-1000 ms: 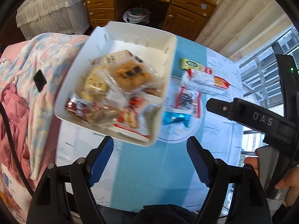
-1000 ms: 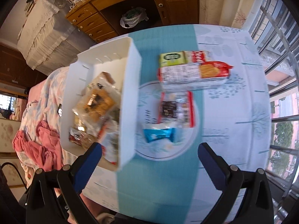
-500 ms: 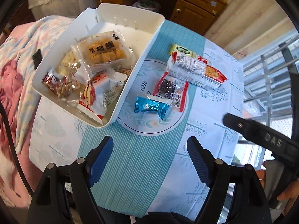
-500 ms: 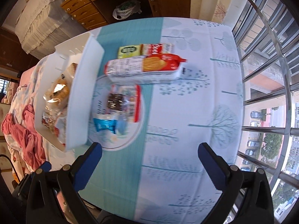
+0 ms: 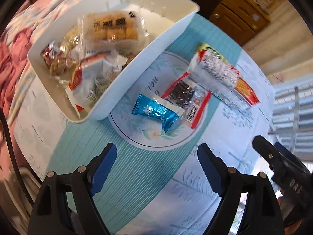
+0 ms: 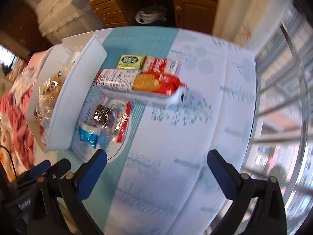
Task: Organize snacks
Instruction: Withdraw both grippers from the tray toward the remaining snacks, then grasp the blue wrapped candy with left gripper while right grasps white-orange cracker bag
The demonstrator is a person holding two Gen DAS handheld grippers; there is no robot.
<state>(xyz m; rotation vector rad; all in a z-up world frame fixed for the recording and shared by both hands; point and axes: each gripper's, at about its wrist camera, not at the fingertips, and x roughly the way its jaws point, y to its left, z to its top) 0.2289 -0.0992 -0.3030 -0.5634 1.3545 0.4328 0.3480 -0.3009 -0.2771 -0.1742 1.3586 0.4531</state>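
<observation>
- The left tool (image 5: 156, 156), black-framed with blue ribbed pads, hangs over the teal-striped band of the cloth-covered surface (image 5: 137, 186); its jaws are opening and nothing lies between them.
- The right tool (image 6: 156, 161), of the same build, has its jaws spread wide over the white leaf-printed part of the surface, with nothing between them.
- Landmark: the round printed medallion (image 5: 144, 135) in the middle of the cloth, just beyond the left tool.
- On the medallion lies a small shiny blue foil snack packet (image 5: 154, 112) with a white flower mark and crimped ends, one end pointing toward the tools.
- Touching it on the far side, also on the medallion, is a clear wrapper with red edges and a barcode, holding a dark brown chocolate piece (image 5: 183, 95).
- Past the medallion's far right edge lies a long red-and-white biscuit sleeve (image 6: 140, 85) with a cracker pictured on it, resting partly on the wrapper's end.
- Just behind the sleeve lies a flat packet, green at one end and red and white at the other (image 6: 148, 63).
- To the medallion's left, its rim overlapping the medallion's edge, stands a white rectangular plastic bin (image 5: 144, 58). Inside are clear-wrapped golden pastries (image 5: 113, 29), a red-and-white packet (image 5: 92, 78) and small foil-wrapped sweets (image 5: 58, 58).
- Left of the bin, off the surface, lies pink and floral bedding (image 5: 13, 58); far behind stands a wooden cabinet with drawers (image 6: 152, 0).
</observation>
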